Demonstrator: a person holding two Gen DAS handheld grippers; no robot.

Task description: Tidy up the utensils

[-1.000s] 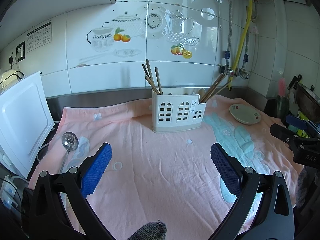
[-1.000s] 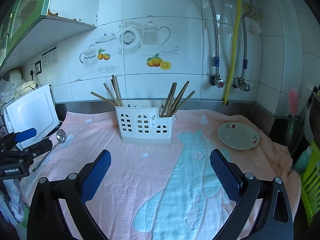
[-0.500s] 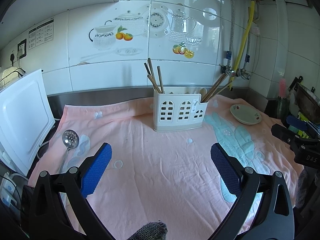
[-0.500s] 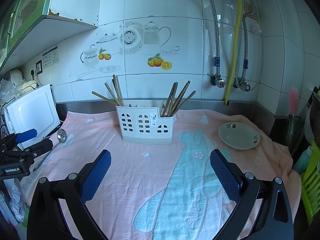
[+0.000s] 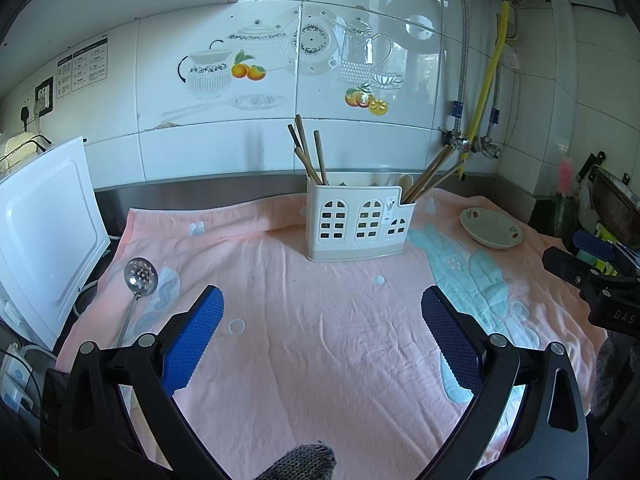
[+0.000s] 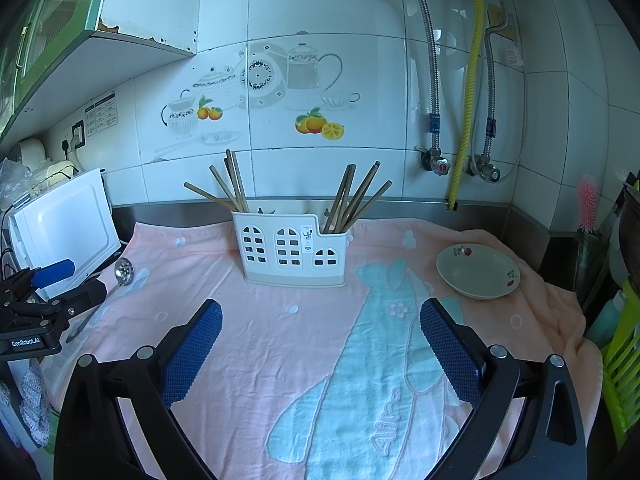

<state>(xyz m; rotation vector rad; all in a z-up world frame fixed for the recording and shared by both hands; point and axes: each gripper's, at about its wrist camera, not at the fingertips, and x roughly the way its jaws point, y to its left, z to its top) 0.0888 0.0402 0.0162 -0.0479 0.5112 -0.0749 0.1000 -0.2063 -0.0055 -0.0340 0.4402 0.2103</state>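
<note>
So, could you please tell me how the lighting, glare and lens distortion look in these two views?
Left wrist view: bright window glare on the glossy wall tiles, tile lines bowed by the fisheye, dark vignetted corners. Right wrist view: even daylight, a bluish cast, the hoses bent toward the edge; the utensil holder looks sharp, and the green cabinet is stretched.

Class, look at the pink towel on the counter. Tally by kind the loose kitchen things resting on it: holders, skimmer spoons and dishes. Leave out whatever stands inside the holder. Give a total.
White utensil holder: 1
Metal skimmer spoon: 1
Shallow dish: 1
Total: 3
</note>
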